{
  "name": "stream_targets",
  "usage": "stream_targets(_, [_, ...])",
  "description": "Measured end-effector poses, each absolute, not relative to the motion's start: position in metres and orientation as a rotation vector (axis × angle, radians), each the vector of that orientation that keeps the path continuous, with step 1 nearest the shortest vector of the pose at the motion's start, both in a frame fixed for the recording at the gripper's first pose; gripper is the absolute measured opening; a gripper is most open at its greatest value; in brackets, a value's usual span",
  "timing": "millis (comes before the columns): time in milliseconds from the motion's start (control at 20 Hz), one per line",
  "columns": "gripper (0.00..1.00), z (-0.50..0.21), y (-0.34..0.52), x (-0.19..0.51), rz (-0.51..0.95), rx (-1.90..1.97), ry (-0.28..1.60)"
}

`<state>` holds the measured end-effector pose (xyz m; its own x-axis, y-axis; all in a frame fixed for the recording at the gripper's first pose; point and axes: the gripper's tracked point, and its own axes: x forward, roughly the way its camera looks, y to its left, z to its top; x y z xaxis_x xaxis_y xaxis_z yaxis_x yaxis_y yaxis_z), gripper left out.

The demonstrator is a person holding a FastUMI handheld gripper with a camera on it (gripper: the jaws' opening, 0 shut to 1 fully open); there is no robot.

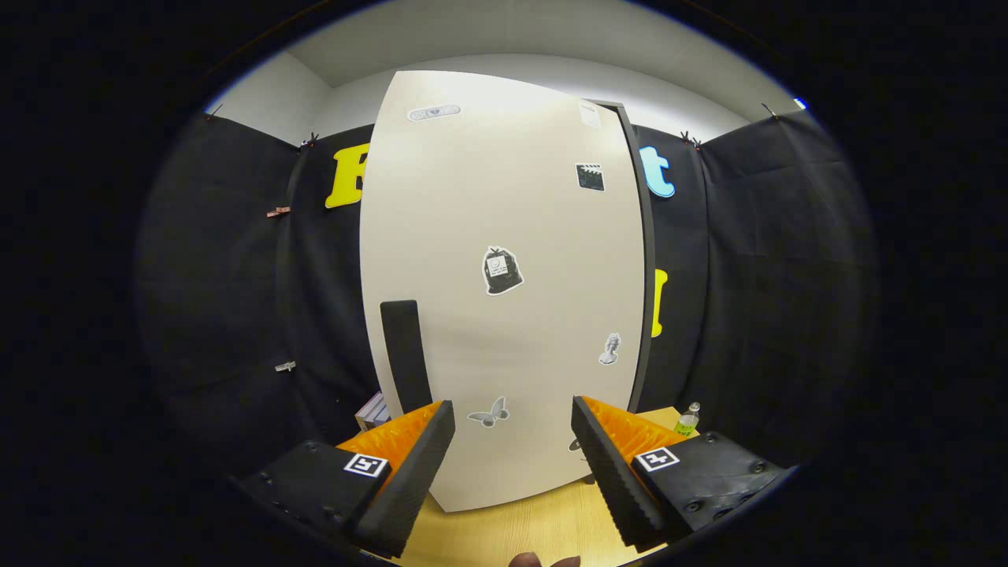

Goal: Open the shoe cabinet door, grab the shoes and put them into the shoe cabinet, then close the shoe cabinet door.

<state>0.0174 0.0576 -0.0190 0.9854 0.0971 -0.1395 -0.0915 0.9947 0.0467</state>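
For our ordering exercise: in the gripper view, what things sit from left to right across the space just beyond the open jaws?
Stacked boxes → black handle → butterfly sticker → statue sticker → green bottle. The gripper is open before the cabinet door.

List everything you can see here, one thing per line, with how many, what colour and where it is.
shoe cabinet door: one, cream white, shut, straight ahead of the fingers.
door handle: one, black, upright bar at the door's left side, just beyond the left finger.
stickers: several, mostly black, grey and white, scattered over the door.
bottle: one, clear with green contents, right of the cabinet on the surface.
wooden surface: one, light wood, under the cabinet and fingers.
box-like thing: one, pale, left of the cabinet; too small to identify.
hand-held gripper: one, fingers open, holding nothing, aimed at the door.
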Motion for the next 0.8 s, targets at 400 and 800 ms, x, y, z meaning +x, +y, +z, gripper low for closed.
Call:
stream_targets(400, [0.98,-0.019,0.042,0.021,0.066,0.067,0.144])
stream_targets(800, [0.98,-0.017,0.042,0.018,0.071,0.064,0.132])
